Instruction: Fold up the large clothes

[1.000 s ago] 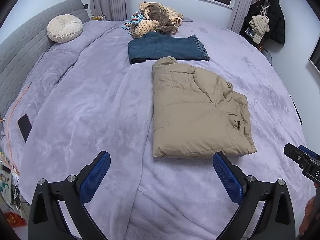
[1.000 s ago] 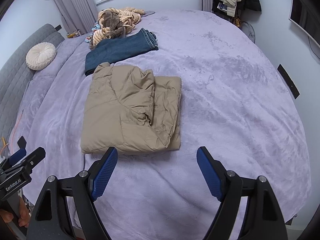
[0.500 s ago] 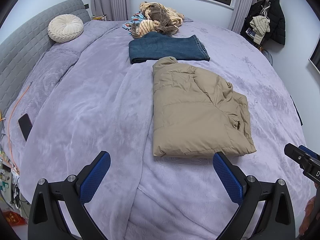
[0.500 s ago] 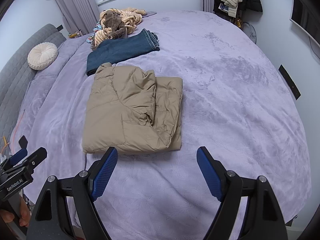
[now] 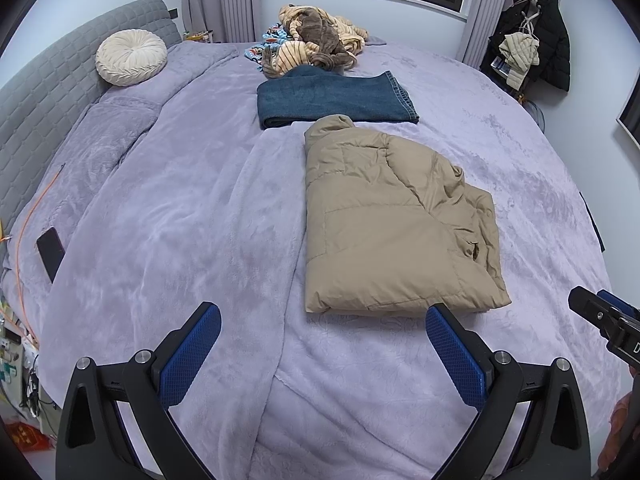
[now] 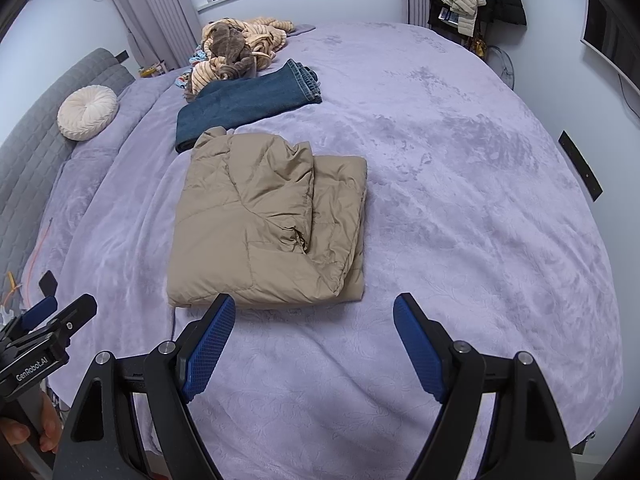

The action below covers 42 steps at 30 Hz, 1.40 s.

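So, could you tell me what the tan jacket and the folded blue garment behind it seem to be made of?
The tan jacket looks like a quilted, padded synthetic shell: puffy stitched panels with a faint sheen. The folded blue garment looks like denim: matte, dark indigo weave with pale, faded hem edges.

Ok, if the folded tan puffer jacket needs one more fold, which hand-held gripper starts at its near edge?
Probably the right hand-held gripper: open and empty, its left finger almost at the folded tan puffer jacket's near edge. The left hand-held gripper, also open, mostly faces bare blanket.
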Available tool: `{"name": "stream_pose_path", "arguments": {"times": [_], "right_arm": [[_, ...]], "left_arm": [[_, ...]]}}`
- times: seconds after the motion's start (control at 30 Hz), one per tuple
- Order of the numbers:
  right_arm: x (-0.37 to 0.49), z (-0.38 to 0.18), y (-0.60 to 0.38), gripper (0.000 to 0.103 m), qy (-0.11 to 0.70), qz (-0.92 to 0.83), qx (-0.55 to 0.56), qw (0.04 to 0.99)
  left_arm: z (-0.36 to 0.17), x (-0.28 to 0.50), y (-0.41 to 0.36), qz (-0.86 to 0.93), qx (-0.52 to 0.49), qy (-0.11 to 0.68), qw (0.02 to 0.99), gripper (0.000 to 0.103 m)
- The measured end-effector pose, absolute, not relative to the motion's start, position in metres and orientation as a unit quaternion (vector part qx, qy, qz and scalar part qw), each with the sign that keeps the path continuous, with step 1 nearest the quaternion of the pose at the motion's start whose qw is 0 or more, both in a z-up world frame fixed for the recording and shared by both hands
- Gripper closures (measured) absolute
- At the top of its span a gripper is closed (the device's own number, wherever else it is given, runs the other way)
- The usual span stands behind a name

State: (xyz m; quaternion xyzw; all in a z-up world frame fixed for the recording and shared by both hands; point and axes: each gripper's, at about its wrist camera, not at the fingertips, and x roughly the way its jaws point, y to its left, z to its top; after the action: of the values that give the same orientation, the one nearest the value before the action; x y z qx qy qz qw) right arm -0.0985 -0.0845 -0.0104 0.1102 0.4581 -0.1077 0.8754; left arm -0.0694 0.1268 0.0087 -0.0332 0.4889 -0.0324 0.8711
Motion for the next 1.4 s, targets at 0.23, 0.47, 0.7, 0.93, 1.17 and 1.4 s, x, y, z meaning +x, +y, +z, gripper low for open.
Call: {"name": "stream_pose_path", "arguments": {"times": [0.23, 0.47, 0.7, 0.93, 1.17, 1.4], "right_arm": [[-0.0989, -0.01, -0.0836, 0.019, 0.458, -0.108, 0.11, 0.875], [-0.099, -0.0093, -0.082, 0.019, 0.457, -0.108, 0.109, 0.876], [-0.099, -0.0091, -0.0821, 0.019, 0.457, -0.108, 0.109, 0.876], [-0.0996, -0.0093, -0.0807, 0.019, 0.456, -0.109, 0.109, 0.877], [-0.1005, -0.0101, -0.0788, 0.019, 0.456, -0.109, 0.109, 0.876], [-0.1012, -0.0096, -0.0787, 0.019, 0.456, -0.11, 0.109, 0.876]], "left_arm": [[0.0088, -0.0698, 0.1266, -0.032, -0.034, 0.489, 0.871, 0.0], [0.0087, -0.0697, 0.1268, -0.032, -0.034, 0.489, 0.871, 0.0], [0.0095, -0.0704, 0.1268, -0.032, -0.034, 0.489, 0.871, 0.0], [0.0094, -0.0714, 0.1264, -0.031, -0.035, 0.488, 0.871, 0.0], [0.0101, -0.0719, 0.1263, -0.032, -0.035, 0.488, 0.872, 0.0], [0.0173, -0.0726, 0.1259, -0.035, -0.035, 0.485, 0.873, 0.0]]}}
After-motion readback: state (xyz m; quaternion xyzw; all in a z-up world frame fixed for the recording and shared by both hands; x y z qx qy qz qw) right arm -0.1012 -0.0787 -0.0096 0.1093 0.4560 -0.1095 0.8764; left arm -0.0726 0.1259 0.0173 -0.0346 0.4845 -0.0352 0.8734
